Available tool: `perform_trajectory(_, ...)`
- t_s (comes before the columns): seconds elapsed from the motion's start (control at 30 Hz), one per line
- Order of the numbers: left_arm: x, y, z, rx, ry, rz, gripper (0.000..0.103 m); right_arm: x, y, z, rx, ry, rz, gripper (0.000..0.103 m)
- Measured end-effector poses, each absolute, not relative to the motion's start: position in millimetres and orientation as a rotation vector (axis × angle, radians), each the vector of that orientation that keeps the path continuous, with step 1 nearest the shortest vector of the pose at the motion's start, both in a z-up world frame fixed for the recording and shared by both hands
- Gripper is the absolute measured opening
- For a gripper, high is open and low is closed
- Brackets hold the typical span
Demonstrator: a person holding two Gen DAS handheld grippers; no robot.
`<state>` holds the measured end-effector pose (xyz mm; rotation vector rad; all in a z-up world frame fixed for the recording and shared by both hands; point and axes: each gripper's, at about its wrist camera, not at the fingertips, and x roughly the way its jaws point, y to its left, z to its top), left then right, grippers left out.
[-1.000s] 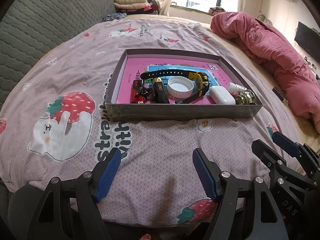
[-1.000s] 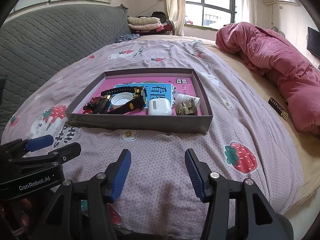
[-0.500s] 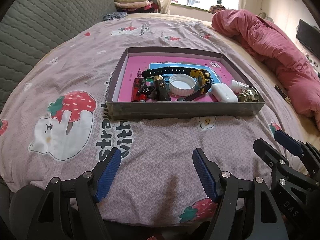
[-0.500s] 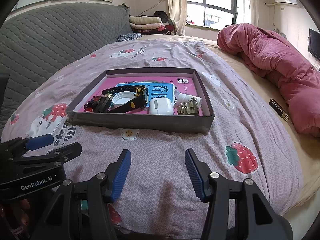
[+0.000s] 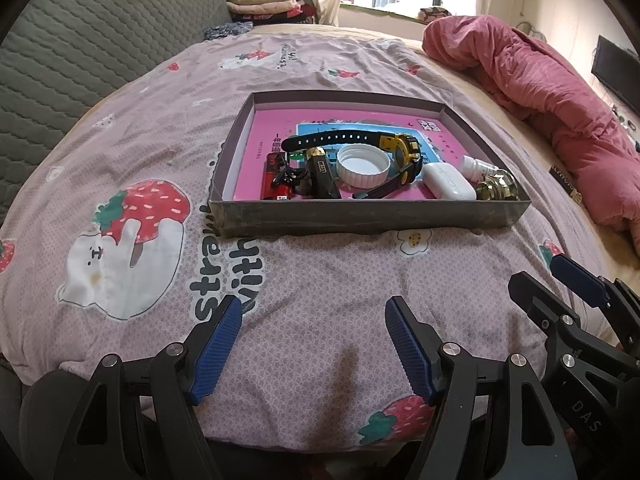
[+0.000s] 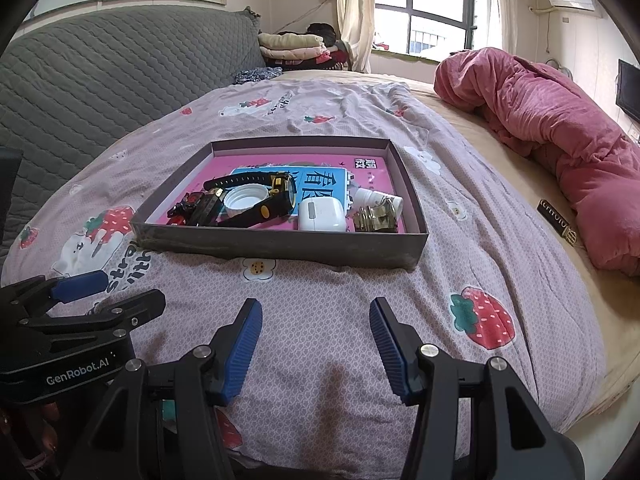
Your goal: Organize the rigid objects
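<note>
Both your grippers, left gripper [image 5: 312, 344] and right gripper [image 6: 316, 344], are hovering with jaws wide; crowding along the shallow box [image 5: 372, 216]'s near wall is risking knocking the earbud case [image 5: 448, 181].

Left gripper [image 6: 76, 324] body read "GenRobot.AI"; right gripper [image 5: 576, 296] body "DAS"; bedsheet [image 5: 320, 304] print partly "stra… with".

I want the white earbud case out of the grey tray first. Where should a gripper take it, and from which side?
Grip the white rounded earbud case across its short width, coming from above. It lies flat near the shallow grey tray's front wall, between the black-and-yellow wristwatch and the brass fitting, so a side approach looks crowded. The right gripper seems nearer.
</note>
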<state>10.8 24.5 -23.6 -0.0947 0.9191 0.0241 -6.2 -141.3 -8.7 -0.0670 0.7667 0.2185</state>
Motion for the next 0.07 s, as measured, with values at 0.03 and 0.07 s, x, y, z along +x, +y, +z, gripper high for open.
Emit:
perform_trajectory(0.03, 10.8, 24.7, -23.5, -0.100, 0.918, 0.018, 0.075, -6.0, -141.7, -8.7, -0.066, 0.767, 0.220, 0.055)
perform_trajectory(0.07, 11.1, 25.1, -23.4, -0.105, 0.916, 0.015, 0.075, -6.1, -141.7, -8.7, -0.065, 0.768, 0.219, 0.055)
